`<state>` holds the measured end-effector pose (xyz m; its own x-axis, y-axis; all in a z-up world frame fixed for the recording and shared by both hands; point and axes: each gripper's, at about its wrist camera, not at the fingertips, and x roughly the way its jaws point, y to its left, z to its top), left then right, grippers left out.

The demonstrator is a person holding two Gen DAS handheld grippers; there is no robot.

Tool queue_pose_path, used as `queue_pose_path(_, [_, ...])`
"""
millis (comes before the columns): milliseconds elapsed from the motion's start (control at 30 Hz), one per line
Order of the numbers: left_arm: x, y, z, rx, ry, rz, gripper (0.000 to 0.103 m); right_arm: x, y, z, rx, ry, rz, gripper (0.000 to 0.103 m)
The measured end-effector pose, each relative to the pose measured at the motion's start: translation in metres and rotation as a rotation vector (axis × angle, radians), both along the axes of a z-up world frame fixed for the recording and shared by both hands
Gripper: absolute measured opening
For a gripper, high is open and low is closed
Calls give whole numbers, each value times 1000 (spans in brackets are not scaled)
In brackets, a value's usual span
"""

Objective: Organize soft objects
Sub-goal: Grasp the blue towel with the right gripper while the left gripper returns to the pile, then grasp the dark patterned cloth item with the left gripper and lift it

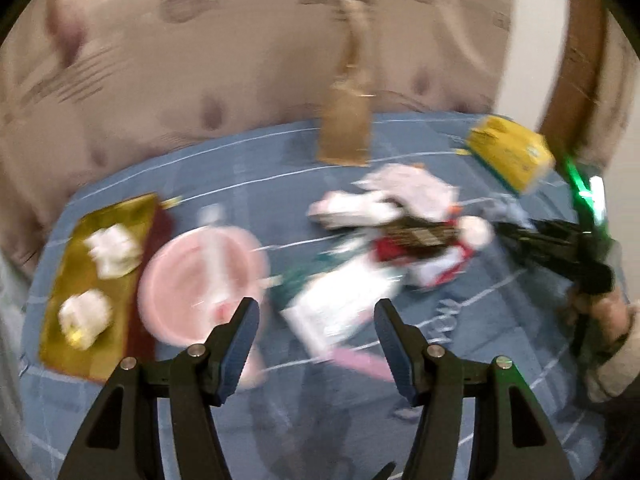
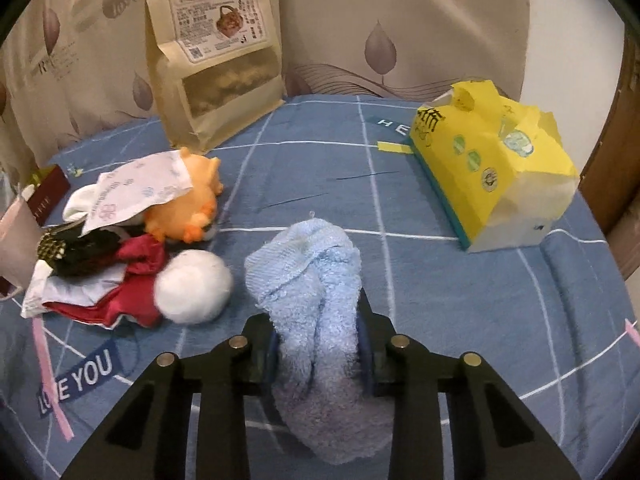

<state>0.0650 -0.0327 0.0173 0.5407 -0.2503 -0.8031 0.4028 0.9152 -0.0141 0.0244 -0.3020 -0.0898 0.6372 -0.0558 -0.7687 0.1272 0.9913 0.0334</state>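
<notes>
— Blue checked bedsheet (image 2: pixel 460 288) under everything; only the left view shows the gold tray (image 1: pixel 100 280) with two white rolled cloths (image 1: pixel 114 250).
— Right gripper (image 2: pixel 320 344)?
— Clamped on the light-blue towel (image 2: pixel 316 276), beside the white pom-pom (image 2: pixel 192 292).
— Left gripper (image 1: pixel 316 320)?
— Wide apart, empty, above the blurred pink bowl (image 1: pixel 188 280).

Black gripper frames (image 1: pixel 316 344), silver screws, blue-padded jaws — green light, pale sleeve cuff (image 1: pixel 616 364)
</notes>
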Motion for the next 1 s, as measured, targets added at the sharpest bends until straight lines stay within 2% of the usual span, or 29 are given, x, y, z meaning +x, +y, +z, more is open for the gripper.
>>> queue_pose_path(133, [3,-47,-2,-25,14,-101,61,0,1,-5,10,-4,-5,29])
queue_pose_path(333, [16,-87,-9,-32,40,-159,61,-2,-1,-6,41,-9,-3,31])
queue_pose_path(567, [42,-115,-31,18,70,-155,61,0,0,-8,57,-4,5,34])
queue_pose_path(800, [60,-116,-40,40,73,-130,61,0,-3,-8,97,-7,9,36])
queue_pose_path(867, [63,-110,-40,28,73,-118,39,0,-3,-8,100,-7,12,37])
queue_pose_path(1000, [68,-101,-41,-6,103,-112,30,1,-3,-9,101,-7,14,38])
